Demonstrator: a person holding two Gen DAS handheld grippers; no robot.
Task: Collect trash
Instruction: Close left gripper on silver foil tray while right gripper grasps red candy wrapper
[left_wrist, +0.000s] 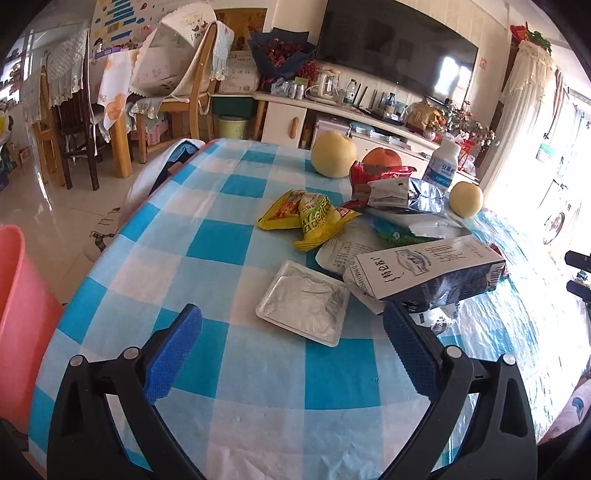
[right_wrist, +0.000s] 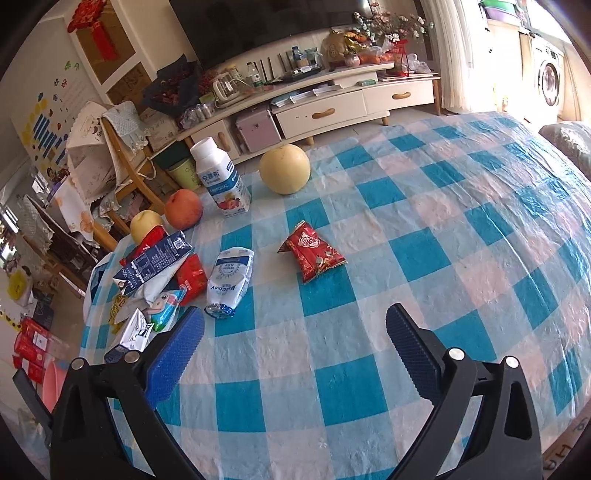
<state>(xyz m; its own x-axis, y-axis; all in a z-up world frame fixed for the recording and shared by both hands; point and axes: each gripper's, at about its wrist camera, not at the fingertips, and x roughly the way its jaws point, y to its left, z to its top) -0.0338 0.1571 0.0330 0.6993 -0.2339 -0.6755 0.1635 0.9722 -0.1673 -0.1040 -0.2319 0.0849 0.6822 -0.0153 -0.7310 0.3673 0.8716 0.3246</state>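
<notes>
Trash lies on the blue checked tablecloth (left_wrist: 207, 236). In the left wrist view a silver foil tray (left_wrist: 303, 302) lies just ahead of my open, empty left gripper (left_wrist: 291, 328), with a blue-and-white milk carton (left_wrist: 424, 271) to its right and yellow snack wrappers (left_wrist: 306, 216) beyond. In the right wrist view my right gripper (right_wrist: 295, 328) is open and empty above the cloth. A red snack wrapper (right_wrist: 314, 254) lies ahead of it, a white milk pouch (right_wrist: 231, 278) to the left, and a heap of cartons and wrappers (right_wrist: 155, 273) at far left.
Pears (left_wrist: 333, 154) (right_wrist: 284, 168), a peach (right_wrist: 183, 208) and an upright yogurt bottle (right_wrist: 219, 179) stand at the far side of the table. A pink bin (left_wrist: 22, 325) stands beside the table's left edge. Chairs (left_wrist: 184, 85) and a TV cabinet (right_wrist: 332, 107) lie beyond.
</notes>
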